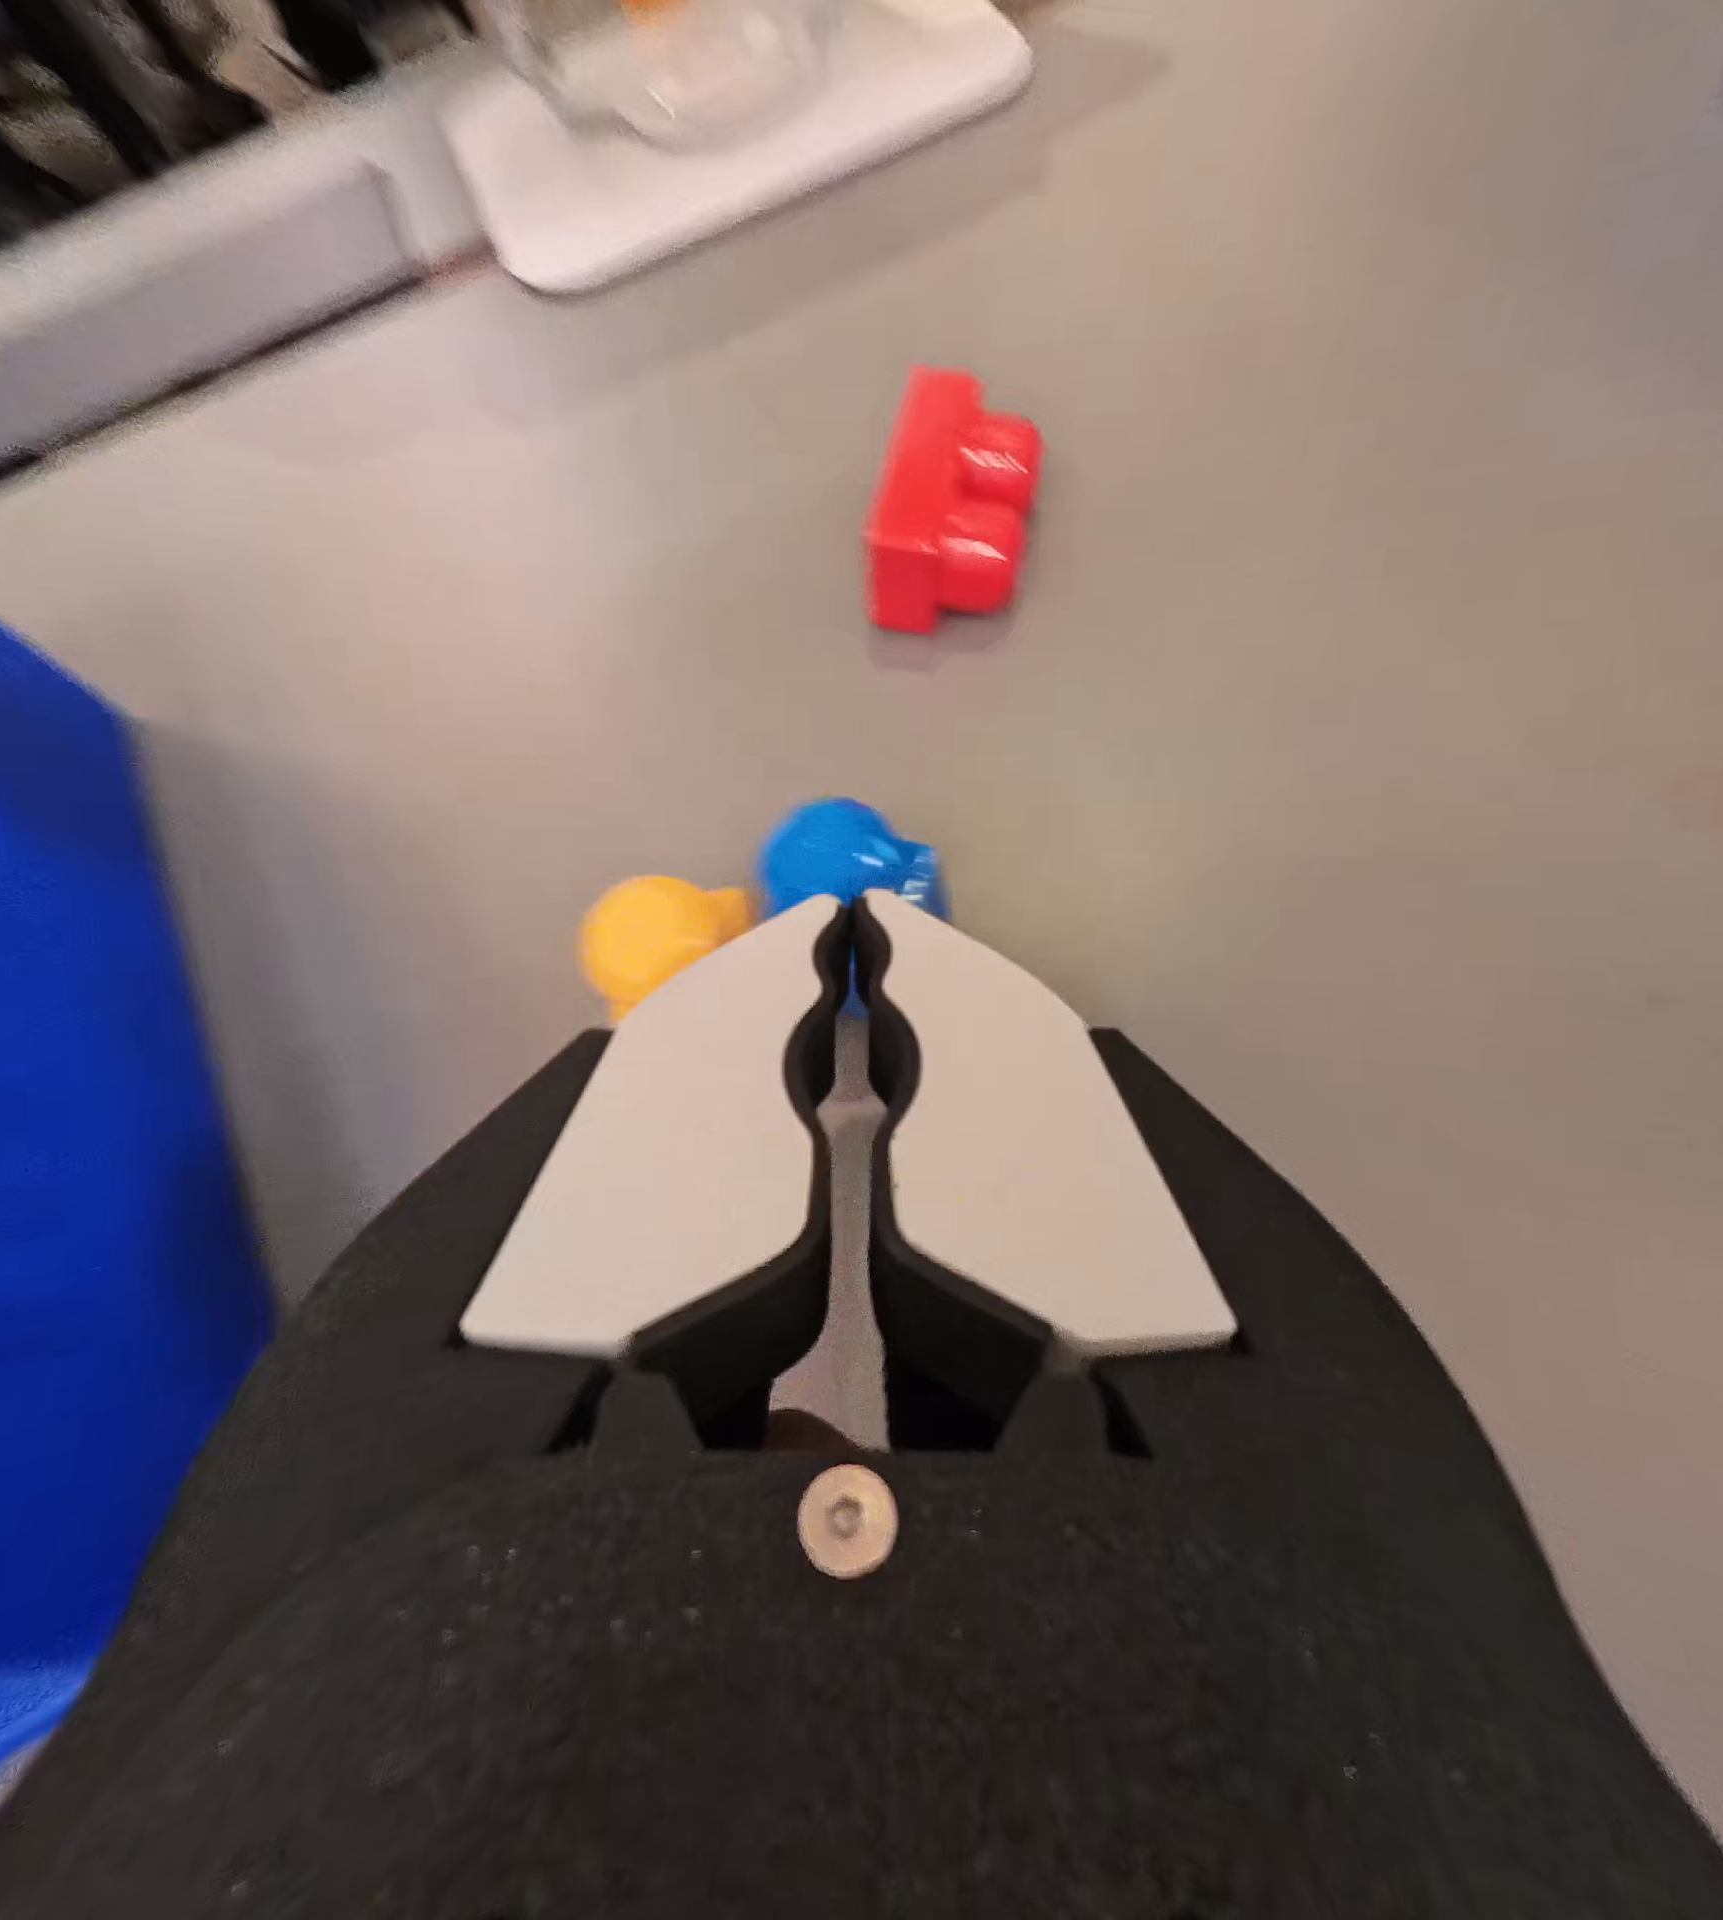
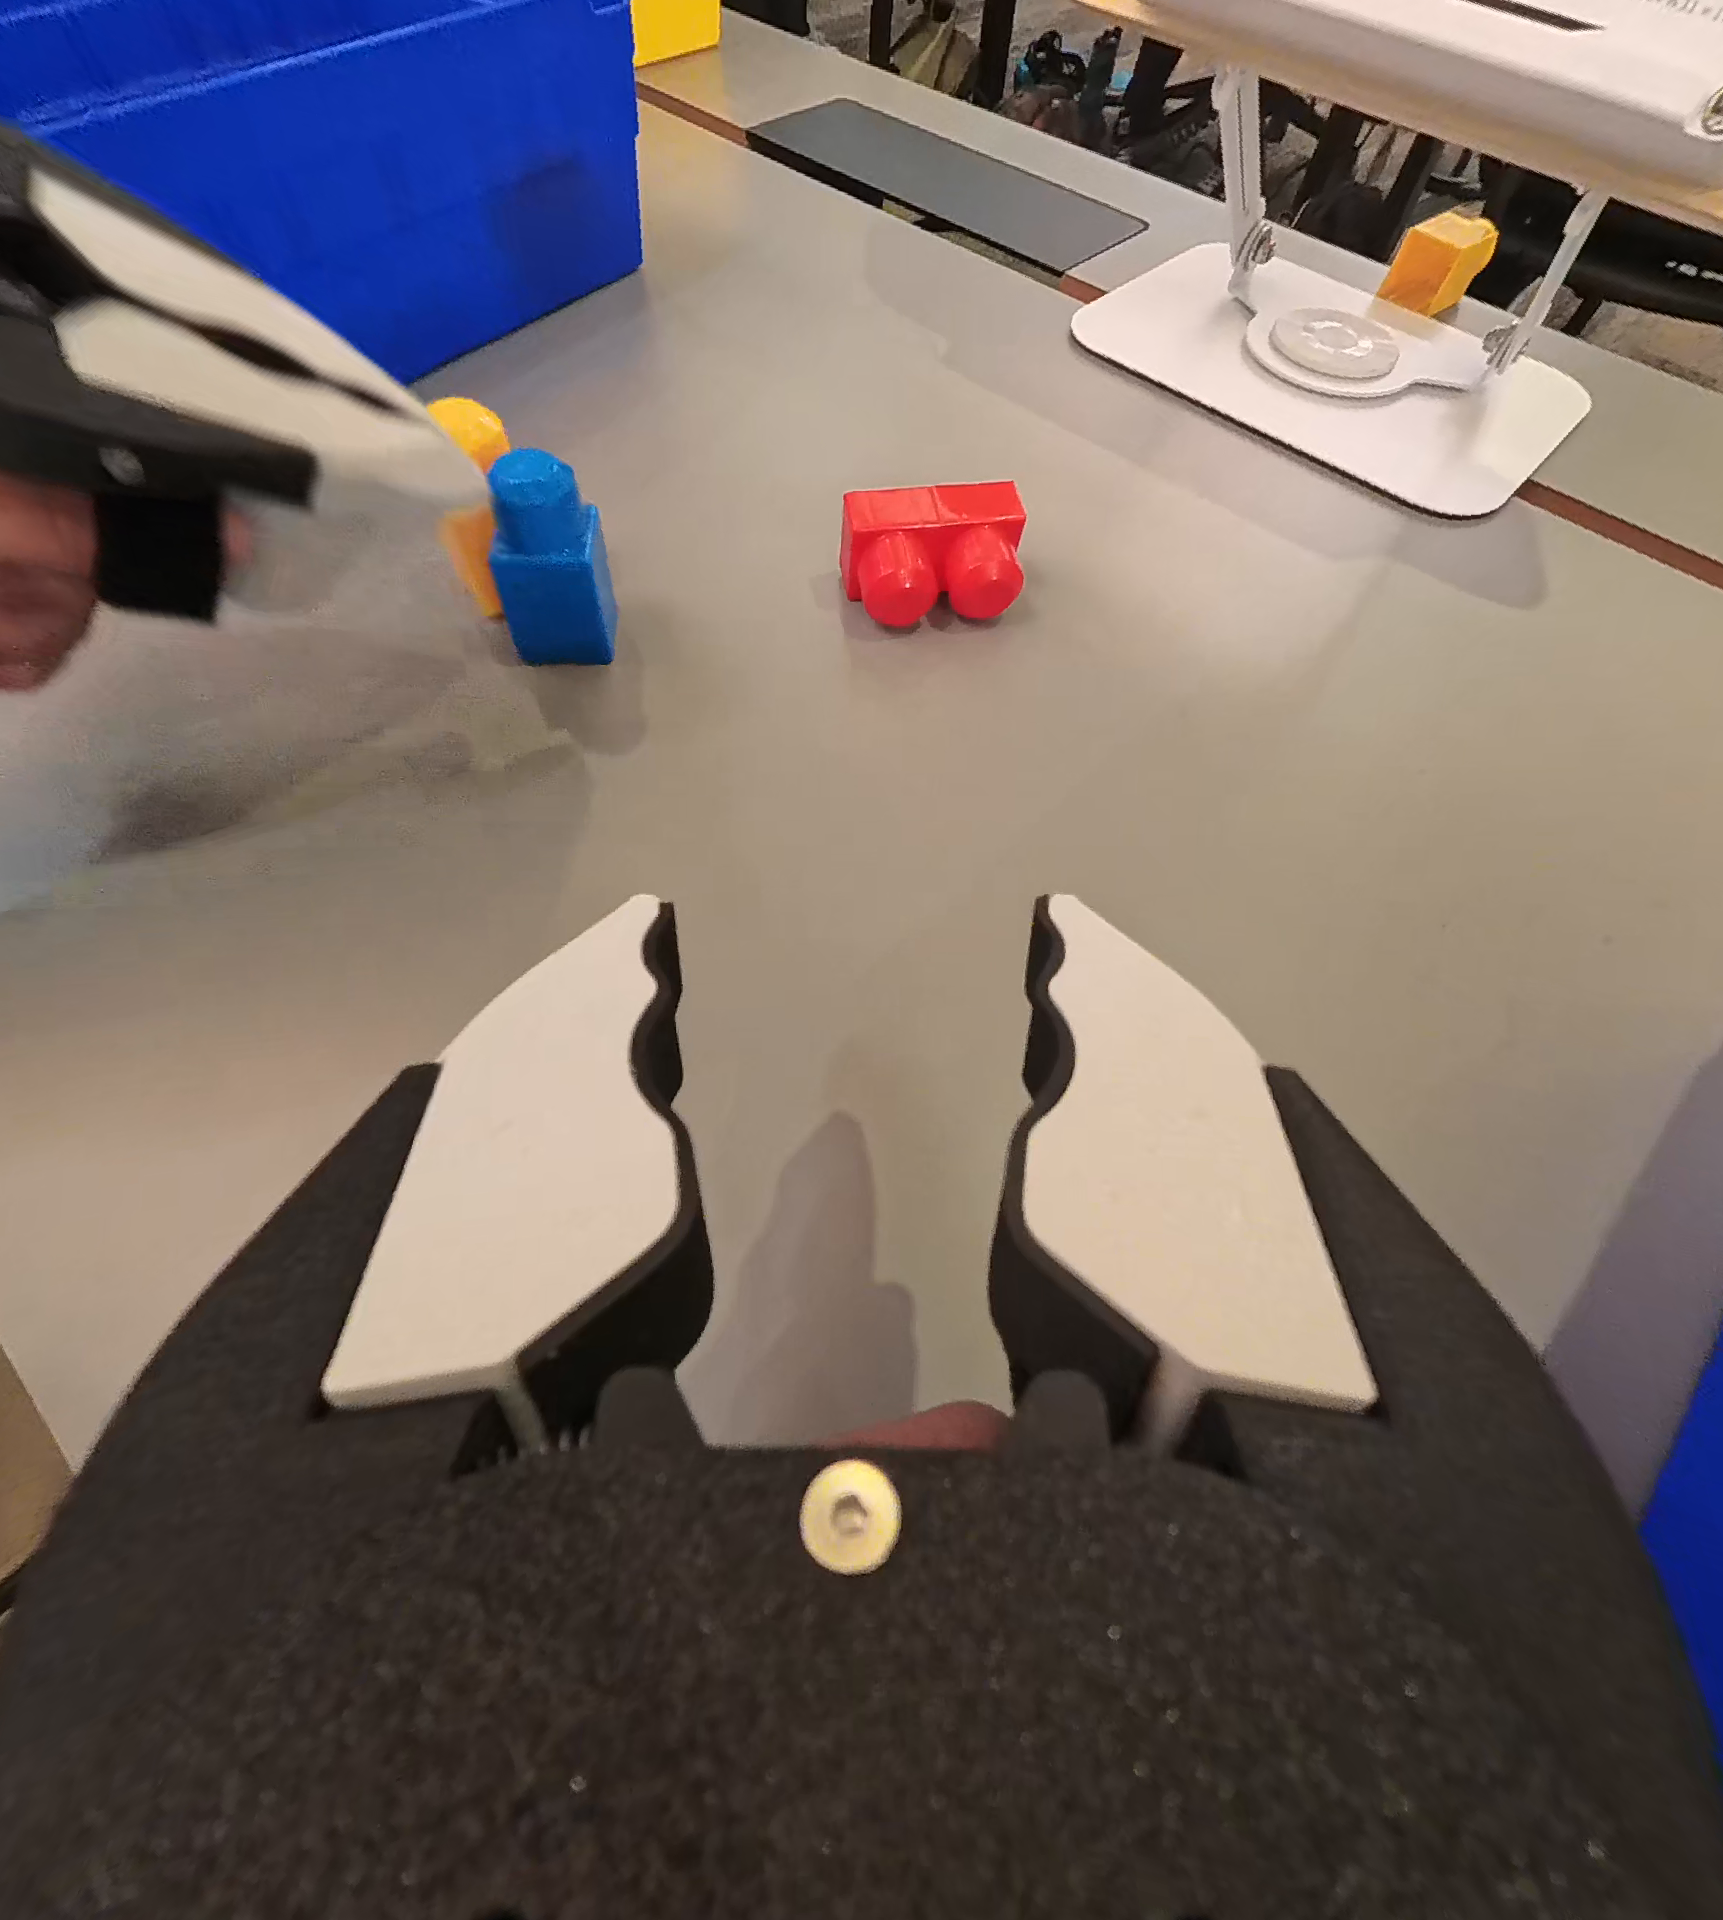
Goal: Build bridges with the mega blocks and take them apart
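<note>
A blue one-stud block (image 2: 556, 571) stands upright on the grey table (image 2: 940, 790), with a yellow one-stud block (image 2: 467, 426) just behind it. Both show past my left fingers in the left wrist view, blue (image 1: 836, 852) and yellow (image 1: 649, 930). A red two-stud block (image 2: 930, 551) lies on its side to their right, also in the left wrist view (image 1: 940, 499). My left gripper (image 1: 852, 914) is shut with nothing between its fingers. Its tips (image 2: 452, 457) sit right by the top of the blue and yellow blocks. My right gripper (image 2: 852, 914) is open and empty, low over the near table.
A blue bin (image 2: 317, 156) stands behind the blocks on the left and fills the left edge of the left wrist view (image 1: 26, 1039). A white stand base (image 2: 1335, 405) holding an orange block (image 2: 1439, 260) sits at the back right. A black pad (image 2: 940, 177) lies farther back. Across from one pair of fingers to the other is roughly 20 cm.
</note>
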`<action>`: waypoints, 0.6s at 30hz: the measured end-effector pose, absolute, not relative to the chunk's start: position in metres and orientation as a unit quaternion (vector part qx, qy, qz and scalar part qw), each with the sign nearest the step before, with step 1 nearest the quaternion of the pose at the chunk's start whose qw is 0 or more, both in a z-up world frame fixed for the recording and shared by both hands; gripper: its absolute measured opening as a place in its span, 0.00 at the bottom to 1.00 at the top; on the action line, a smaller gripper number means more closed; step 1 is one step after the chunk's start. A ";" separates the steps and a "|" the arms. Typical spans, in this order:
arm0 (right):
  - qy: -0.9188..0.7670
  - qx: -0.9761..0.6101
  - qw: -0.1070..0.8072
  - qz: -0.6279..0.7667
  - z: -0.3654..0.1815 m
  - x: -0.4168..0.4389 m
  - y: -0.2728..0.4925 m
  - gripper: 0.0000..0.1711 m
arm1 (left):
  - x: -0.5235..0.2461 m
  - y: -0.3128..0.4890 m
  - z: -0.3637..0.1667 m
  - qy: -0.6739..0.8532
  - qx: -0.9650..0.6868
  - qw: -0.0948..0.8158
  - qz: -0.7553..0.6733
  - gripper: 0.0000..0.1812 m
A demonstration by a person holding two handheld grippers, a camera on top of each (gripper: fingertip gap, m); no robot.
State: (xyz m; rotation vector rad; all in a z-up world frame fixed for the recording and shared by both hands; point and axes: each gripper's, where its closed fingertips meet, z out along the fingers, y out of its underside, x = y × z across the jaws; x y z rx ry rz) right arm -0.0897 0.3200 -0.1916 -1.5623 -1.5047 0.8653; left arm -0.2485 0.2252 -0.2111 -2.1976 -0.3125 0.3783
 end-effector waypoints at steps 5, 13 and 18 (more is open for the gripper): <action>-0.591 -0.616 0.389 0.345 -0.192 -0.090 0.320 0.37 | -0.277 0.200 -0.210 -0.183 -0.889 0.404 0.110 0.00; -0.593 -0.617 0.384 0.348 -0.195 -0.091 0.319 0.37 | -0.281 0.184 -0.250 -0.207 -0.906 0.357 0.096 0.00; -0.594 -0.615 0.385 0.347 -0.195 -0.092 0.318 0.36 | -0.286 0.197 -0.257 -0.209 -0.905 0.357 0.096 0.00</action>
